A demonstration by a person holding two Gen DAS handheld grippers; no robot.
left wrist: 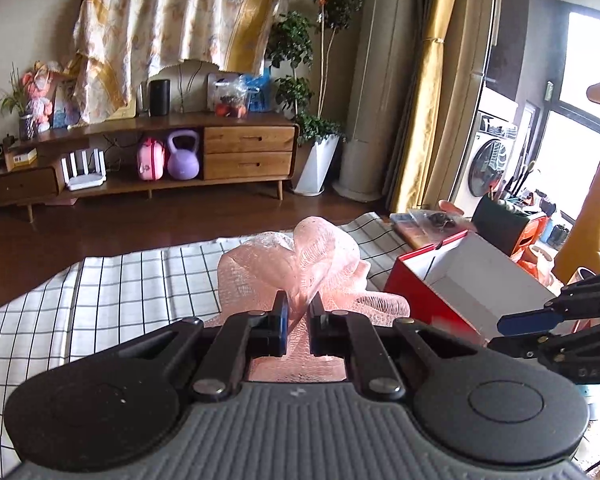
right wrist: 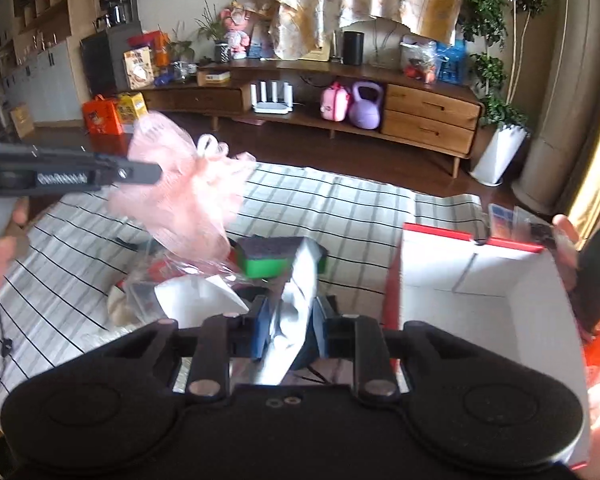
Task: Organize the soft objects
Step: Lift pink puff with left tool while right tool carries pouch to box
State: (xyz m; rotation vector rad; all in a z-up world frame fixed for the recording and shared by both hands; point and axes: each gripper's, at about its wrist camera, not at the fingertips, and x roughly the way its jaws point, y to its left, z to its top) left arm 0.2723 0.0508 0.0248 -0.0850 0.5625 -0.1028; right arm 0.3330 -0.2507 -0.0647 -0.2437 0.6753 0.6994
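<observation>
My left gripper [left wrist: 299,308] is shut on a pink mesh bath puff [left wrist: 300,264] and holds it above the checked cloth. From the right wrist view the puff [right wrist: 188,192] hangs in the air at the left, held by the left gripper [right wrist: 156,174]. My right gripper [right wrist: 290,316] is shut on a white plastic-wrapped soft item [right wrist: 298,280]. A green and dark sponge [right wrist: 266,258] lies on the cloth just beyond it. The red box with white inside [right wrist: 480,292] stands open at the right; it also shows in the left wrist view [left wrist: 460,280], with the right gripper [left wrist: 540,320] beside it.
A checked cloth [left wrist: 120,292] covers the table. Clear plastic bags and wrapped items [right wrist: 160,292] lie left of my right gripper. A wooden TV cabinet [left wrist: 160,152] stands across the floor. A dark pen holder [left wrist: 504,216] and clutter sit beyond the box.
</observation>
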